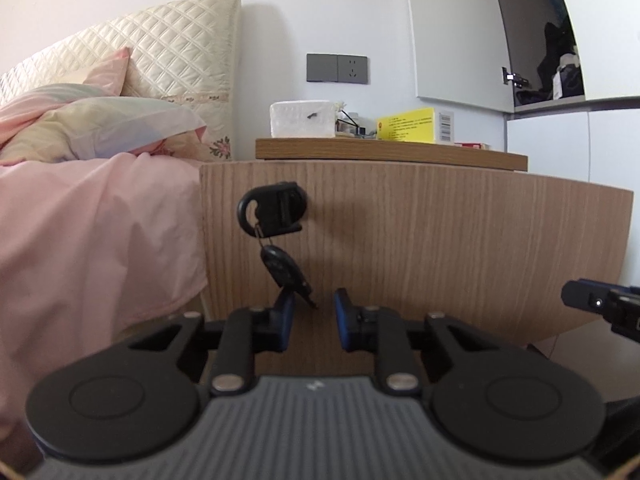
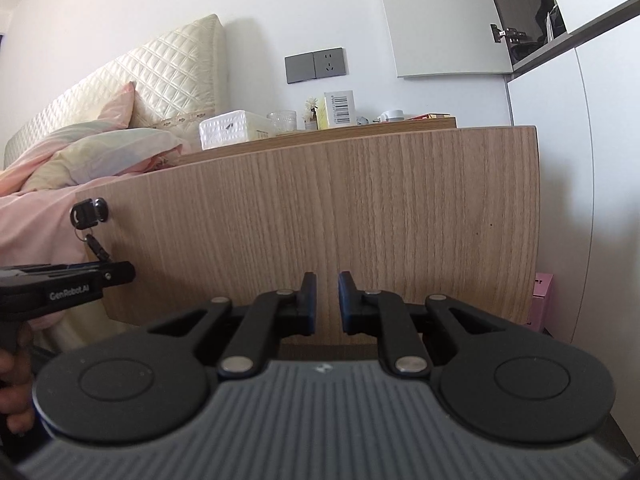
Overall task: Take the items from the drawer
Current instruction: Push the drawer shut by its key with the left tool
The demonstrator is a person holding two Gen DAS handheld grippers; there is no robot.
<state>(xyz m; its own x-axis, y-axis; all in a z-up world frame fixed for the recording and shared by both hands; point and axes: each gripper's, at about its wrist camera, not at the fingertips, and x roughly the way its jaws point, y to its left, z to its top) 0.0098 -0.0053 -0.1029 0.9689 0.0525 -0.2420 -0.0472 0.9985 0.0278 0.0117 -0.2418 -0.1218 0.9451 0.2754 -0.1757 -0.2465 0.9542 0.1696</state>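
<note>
A wooden drawer front (image 1: 440,240) (image 2: 360,208) fills both views and stands forward of the nightstand top (image 1: 380,152); its inside is hidden. A black key (image 1: 276,208) (image 2: 90,214) sits in the lock at its upper left, with a second key (image 1: 284,268) (image 2: 98,248) hanging from it on a ring. My left gripper (image 1: 314,312) (image 2: 120,272) is open just below, with the hanging key's tip between its fingertips. Facing the lower middle of the drawer front is my right gripper (image 2: 326,292) (image 1: 576,294), narrowly open and holding nothing.
A bed with pink bedding (image 1: 80,220) presses against the nightstand's left side. On top stand a white tissue box (image 1: 302,118), a yellow box (image 1: 406,124) and small items. White wardrobe doors (image 2: 600,200) and a pink box (image 2: 542,300) are at the right. A hand (image 2: 16,380) holds the left gripper.
</note>
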